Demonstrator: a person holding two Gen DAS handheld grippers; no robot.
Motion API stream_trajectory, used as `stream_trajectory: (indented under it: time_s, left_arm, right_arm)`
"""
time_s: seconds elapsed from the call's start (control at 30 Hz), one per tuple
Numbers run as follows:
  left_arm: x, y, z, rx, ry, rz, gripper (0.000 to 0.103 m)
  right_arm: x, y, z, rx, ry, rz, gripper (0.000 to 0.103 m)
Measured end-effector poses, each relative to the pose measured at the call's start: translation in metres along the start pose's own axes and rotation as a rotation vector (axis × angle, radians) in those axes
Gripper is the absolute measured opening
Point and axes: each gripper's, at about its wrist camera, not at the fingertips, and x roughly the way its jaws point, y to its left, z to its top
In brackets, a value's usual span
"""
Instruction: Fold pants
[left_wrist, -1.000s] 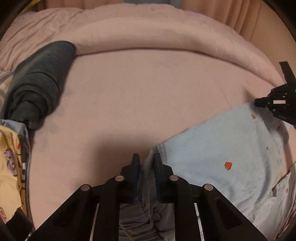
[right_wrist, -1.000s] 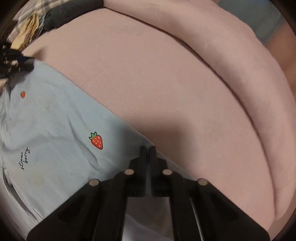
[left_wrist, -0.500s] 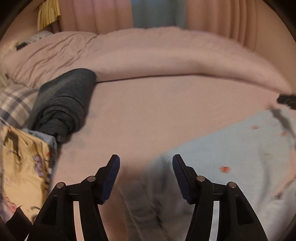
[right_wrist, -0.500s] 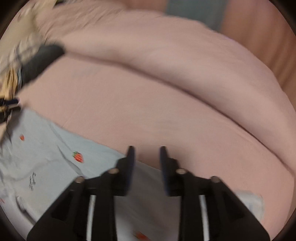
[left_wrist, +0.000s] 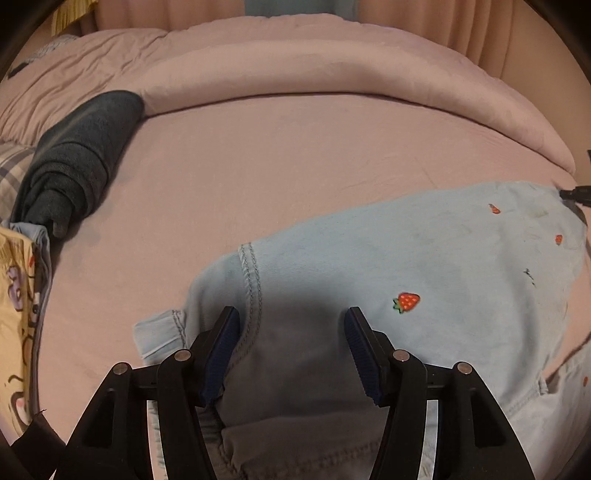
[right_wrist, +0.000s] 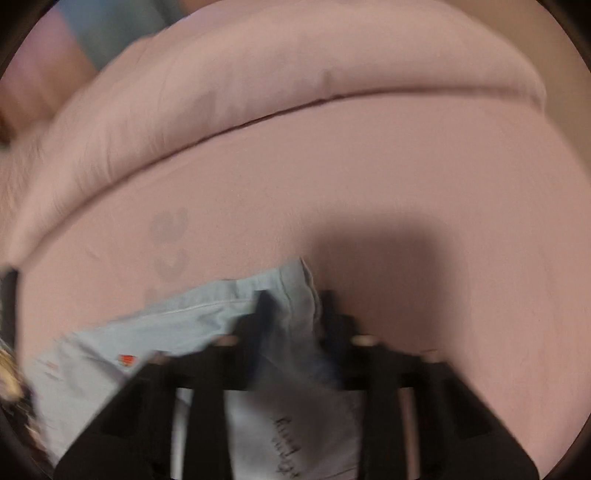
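Light blue pants (left_wrist: 424, 266) with small red strawberry marks lie on the pink bed sheet (left_wrist: 258, 166), folded over with a stitched seam showing. My left gripper (left_wrist: 291, 325) is open, its jaws wide apart just above the pants' left part, holding nothing. The tip of the other gripper (left_wrist: 576, 194) shows at the pants' far right edge. In the blurred right wrist view my right gripper (right_wrist: 293, 302) is open above a corner of the pants (right_wrist: 207, 325), with cloth lying between and under the fingers.
A rolled dark grey garment (left_wrist: 81, 155) lies at the left of the bed. A yellow printed cloth (left_wrist: 14, 314) is at the near left. A thick pink duvet roll (left_wrist: 314, 70) runs along the back, with curtains behind.
Both grippers were shut on the pants a second ago and have opened, letting the cloth go. The pants now lie flatter on the bed. The right gripper has swung right.
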Motion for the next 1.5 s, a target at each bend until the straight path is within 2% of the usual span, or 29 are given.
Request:
stream_trajectory:
  time_s: [0.1,0.13,0.2,0.23,0.3,0.37,0.43,0.47,0.5,0.53,0.57,0.6,0.63,0.67,0.7,0.73,0.77,0.83,0.87,0.9,0.97,1.0,1.07,1.17,1.27,1.37,1.4,1.47,1.5]
  left_arm:
    - [0.004,0.001,0.004,-0.010,0.002,0.001,0.059]
    - [0.005,0.000,0.004,-0.008,0.000,0.005,0.059]
    - [0.005,-0.001,0.004,0.001,-0.003,0.016,0.059]
    - [0.005,-0.002,0.004,0.005,-0.003,0.020,0.059]
    - [0.006,0.004,0.008,-0.001,0.001,0.015,0.059]
    - [0.002,0.005,0.008,-0.015,0.007,0.022,0.059]
    - [-0.005,0.004,0.007,-0.002,-0.005,0.064,0.059]
    - [-0.010,0.002,0.004,0.011,-0.021,0.073,0.059]
    - [-0.015,0.001,0.001,0.026,-0.038,0.071,0.059]
    - [-0.017,0.001,-0.004,0.042,-0.042,0.071,0.059]
    - [-0.015,0.004,-0.009,0.052,-0.026,0.092,0.059]
    - [-0.013,0.008,-0.013,0.052,-0.019,0.090,0.060]
    - [-0.017,0.016,-0.016,0.036,-0.043,0.049,0.059]
    - [-0.021,0.022,-0.017,0.016,-0.054,0.032,0.059]
    - [-0.027,0.027,-0.017,-0.007,-0.063,0.019,0.059]
    - [-0.036,0.032,-0.017,-0.025,-0.080,0.004,0.059]
    - [-0.048,0.038,-0.018,-0.033,-0.118,-0.002,0.060]
    - [-0.064,0.051,-0.017,-0.034,-0.180,0.086,0.071]
    - [-0.066,0.059,-0.015,-0.049,-0.185,0.090,0.072]
    - [-0.067,0.069,-0.014,-0.072,-0.183,0.072,0.073]
    - [-0.056,0.090,-0.012,-0.139,-0.127,0.000,0.074]
    - [-0.051,0.096,-0.013,-0.158,-0.109,-0.012,0.074]
    - [-0.035,0.108,-0.016,-0.206,-0.053,-0.061,0.074]
    - [-0.024,0.112,-0.022,-0.260,-0.005,-0.219,0.074]
    - [-0.013,0.114,-0.017,-0.269,0.017,-0.269,0.073]
    - [0.000,0.117,-0.009,-0.296,0.036,-0.291,0.073]
    - [0.000,0.114,-0.009,-0.300,0.034,-0.287,0.070]
    - [0.000,0.111,-0.007,-0.300,0.028,-0.263,0.062]
    - [-0.001,0.108,-0.008,-0.295,0.033,-0.241,0.052]
  right_arm:
    - [-0.007,0.012,0.013,-0.070,-0.065,-0.111,0.005]
    - [-0.015,0.033,0.012,-0.070,-0.080,-0.133,0.005]
    - [0.000,0.041,0.016,-0.098,-0.048,-0.194,0.006]
    - [0.009,0.048,0.013,-0.144,-0.041,-0.253,0.008]
    - [-0.002,0.048,-0.003,-0.188,-0.074,-0.324,0.011]
    - [-0.019,0.050,-0.009,-0.169,-0.119,-0.346,0.015]
    - [-0.055,0.063,-0.006,-0.147,-0.238,-0.346,0.021]
    - [-0.070,0.068,-0.013,-0.144,-0.277,-0.323,0.027]
    - [-0.086,0.076,-0.022,-0.143,-0.296,-0.260,0.034]
    - [-0.093,0.082,-0.038,-0.161,-0.281,-0.177,0.035]
    - [-0.098,0.091,-0.052,-0.203,-0.250,-0.104,0.029]
    - [-0.093,0.095,-0.068,-0.258,-0.197,-0.079,0.029]
    - [-0.079,0.094,-0.080,-0.293,-0.123,-0.144,0.029]
    - [-0.058,0.087,-0.094,-0.318,-0.014,-0.263,0.029]
    - [-0.048,0.077,-0.103,-0.306,0.027,-0.307,0.031]
    - [-0.057,0.068,-0.106,-0.259,-0.027,-0.275,0.032]
    - [-0.066,0.062,-0.104,-0.182,-0.008,-0.320,0.032]
    - [-0.084,0.073,-0.102,-0.156,-0.028,-0.360,0.037]
    - [-0.092,0.088,-0.102,-0.193,-0.056,-0.328,0.037]
    - [-0.105,0.118,-0.104,-0.272,-0.094,-0.240,0.037]
    - [-0.121,0.174,-0.116,-0.385,-0.132,-0.088,0.037]
    - [-0.125,0.204,-0.118,-0.449,-0.142,0.009,0.040]
    - [-0.122,0.259,-0.119,-0.556,-0.120,0.117,0.042]
    - [-0.100,0.338,-0.121,-0.712,-0.043,0.165,0.042]
    - [-0.069,0.373,-0.109,-0.813,0.048,0.180,0.042]
    - [-0.054,0.400,-0.120,-0.892,0.184,0.203,0.045]
    - [-0.045,0.406,-0.113,-0.912,0.207,0.195,0.046]
    - [-0.046,0.413,-0.114,-0.929,0.225,0.204,0.047]
    - [-0.048,0.427,-0.116,-0.931,0.236,0.211,0.046]
